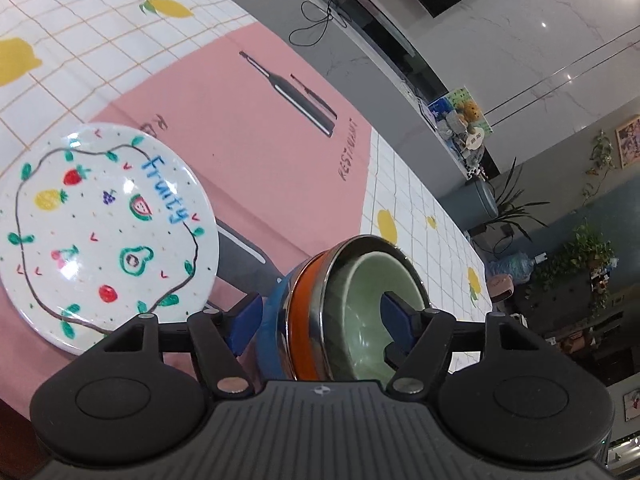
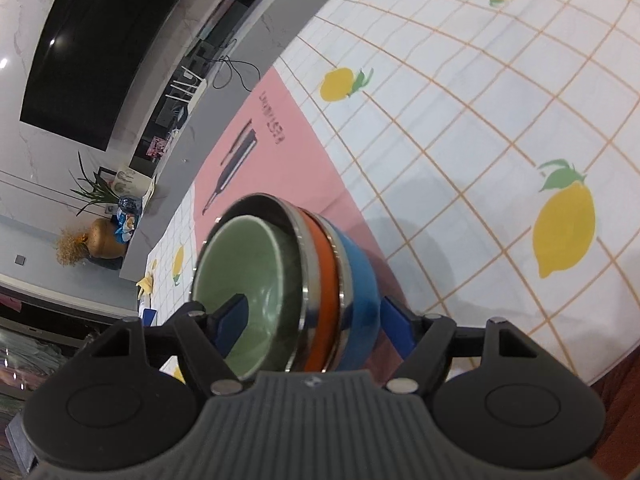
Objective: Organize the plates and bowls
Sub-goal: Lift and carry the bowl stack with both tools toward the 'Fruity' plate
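A stack of nested bowls is held between both grippers: a green bowl (image 1: 360, 300) inside an orange steel-rimmed bowl (image 1: 304, 320) inside a blue bowl (image 1: 272, 320). My left gripper (image 1: 320, 320) is shut on the stack's wall, one finger inside the green bowl, one outside the blue bowl. My right gripper (image 2: 316, 322) grips the opposite wall of the same stack, showing the green bowl (image 2: 248, 276), orange bowl (image 2: 320, 300) and blue bowl (image 2: 360, 280). A white plate (image 1: 104, 236) painted with fruit and "Fruity" lies on the pink mat to the left.
A pink placemat (image 1: 248, 132) with a printed knife lies on a lemon-patterned tablecloth (image 2: 480, 140). The table's far edge (image 1: 400, 148) borders a grey counter with cables, plants and a dark screen beyond.
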Tool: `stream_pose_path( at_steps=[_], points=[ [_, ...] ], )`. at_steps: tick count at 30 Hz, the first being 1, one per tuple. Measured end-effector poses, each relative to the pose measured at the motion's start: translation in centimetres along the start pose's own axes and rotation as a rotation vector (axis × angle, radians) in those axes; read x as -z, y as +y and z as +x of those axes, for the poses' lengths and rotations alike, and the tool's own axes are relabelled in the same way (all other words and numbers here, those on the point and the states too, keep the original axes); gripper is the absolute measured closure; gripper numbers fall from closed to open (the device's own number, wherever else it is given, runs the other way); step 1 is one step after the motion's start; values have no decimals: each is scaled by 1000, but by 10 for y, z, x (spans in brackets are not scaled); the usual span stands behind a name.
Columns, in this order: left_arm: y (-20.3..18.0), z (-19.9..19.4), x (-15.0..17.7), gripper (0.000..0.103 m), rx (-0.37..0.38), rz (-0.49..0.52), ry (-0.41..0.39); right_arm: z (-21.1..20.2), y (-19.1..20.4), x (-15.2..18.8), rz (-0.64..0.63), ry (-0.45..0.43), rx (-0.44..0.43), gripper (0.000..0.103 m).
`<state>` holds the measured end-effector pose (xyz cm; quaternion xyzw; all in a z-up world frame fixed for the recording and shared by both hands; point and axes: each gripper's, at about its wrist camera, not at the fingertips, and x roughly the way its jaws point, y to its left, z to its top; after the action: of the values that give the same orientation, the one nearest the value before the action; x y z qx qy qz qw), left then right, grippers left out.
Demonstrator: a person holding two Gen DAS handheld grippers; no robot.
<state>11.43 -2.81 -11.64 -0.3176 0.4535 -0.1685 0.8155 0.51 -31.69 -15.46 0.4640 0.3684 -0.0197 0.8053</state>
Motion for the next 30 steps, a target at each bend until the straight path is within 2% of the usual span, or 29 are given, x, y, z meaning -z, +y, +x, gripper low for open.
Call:
stream_pose_path(
  at_steps=[7, 13, 19, 30],
  points=[
    [4, 13, 3, 25, -9, -27, 24, 7, -12, -3, 64, 22, -33, 31],
    [3, 21, 4, 29, -20, -26, 34, 9, -13, -4, 71, 19, -30, 34],
    [6, 25, 3, 46, -43, -20, 45, 13, -16, -4, 81, 25, -31, 40],
    [1, 27, 3, 49, -53, 6, 45, 10, -11, -1, 56, 15, -6, 44]
  ],
)
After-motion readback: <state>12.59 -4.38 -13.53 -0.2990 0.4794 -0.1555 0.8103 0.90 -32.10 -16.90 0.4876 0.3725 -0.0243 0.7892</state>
